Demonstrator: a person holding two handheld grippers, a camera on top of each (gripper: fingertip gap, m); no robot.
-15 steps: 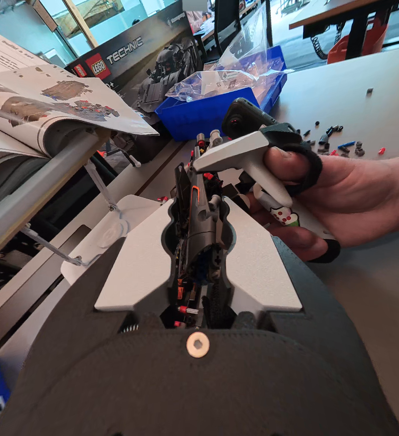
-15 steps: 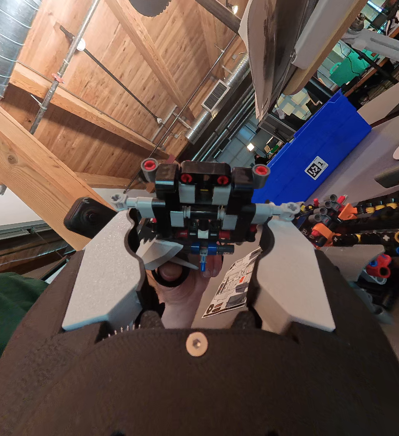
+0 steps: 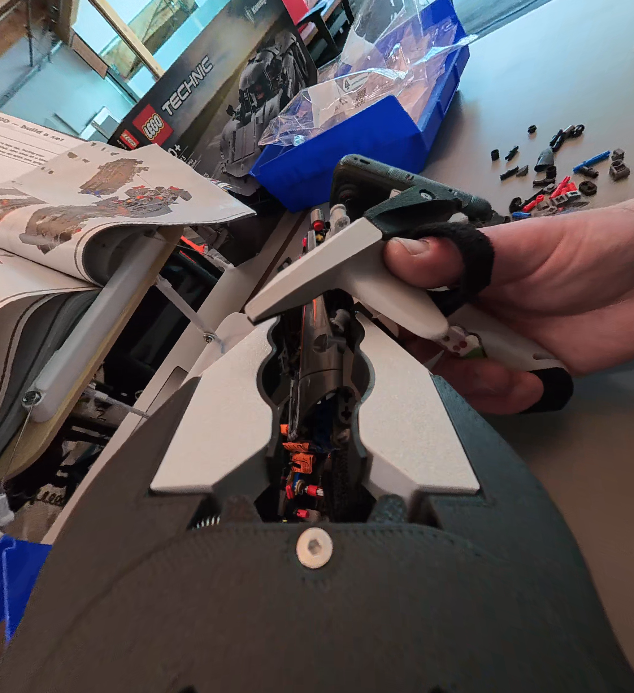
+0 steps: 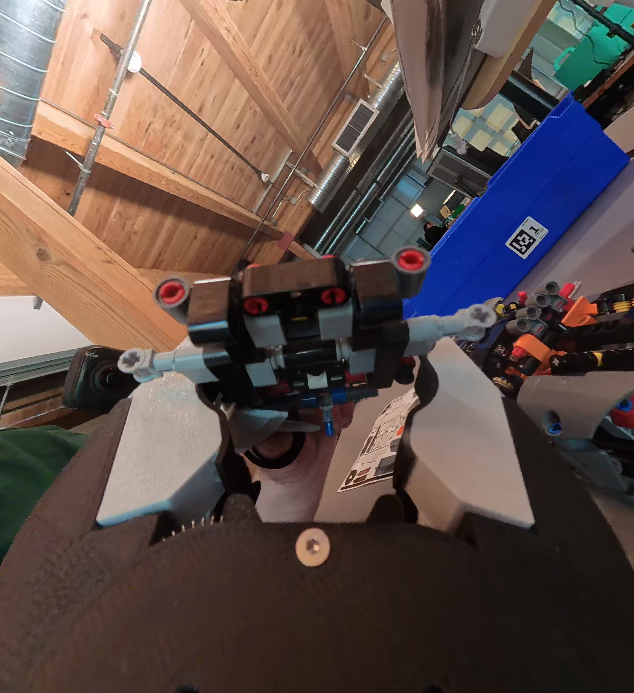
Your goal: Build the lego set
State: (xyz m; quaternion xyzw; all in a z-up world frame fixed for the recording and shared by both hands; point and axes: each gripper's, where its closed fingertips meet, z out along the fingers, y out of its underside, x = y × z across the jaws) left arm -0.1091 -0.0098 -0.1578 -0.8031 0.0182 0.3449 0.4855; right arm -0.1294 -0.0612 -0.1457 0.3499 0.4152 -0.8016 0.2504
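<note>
The left claw (image 3: 317, 360) was closed on the grey lego model (image 3: 317, 348), held above the desk (image 3: 570, 93). The right claw (image 4: 313, 375) gripped a black lego assembly (image 4: 300, 330), its fingers (image 4: 165, 442) tight on both sides.

Left wrist view close behind its claw (image 3: 317, 360), facing across tabletop (image 3: 570, 93), right wrist view tilted ceilingward, both sharing blue bin (image 4: 525, 195).

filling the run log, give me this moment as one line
left hand-held gripper: shut on grey lego body | right hand-held gripper: shut on black axle module | step: joining pending
</note>
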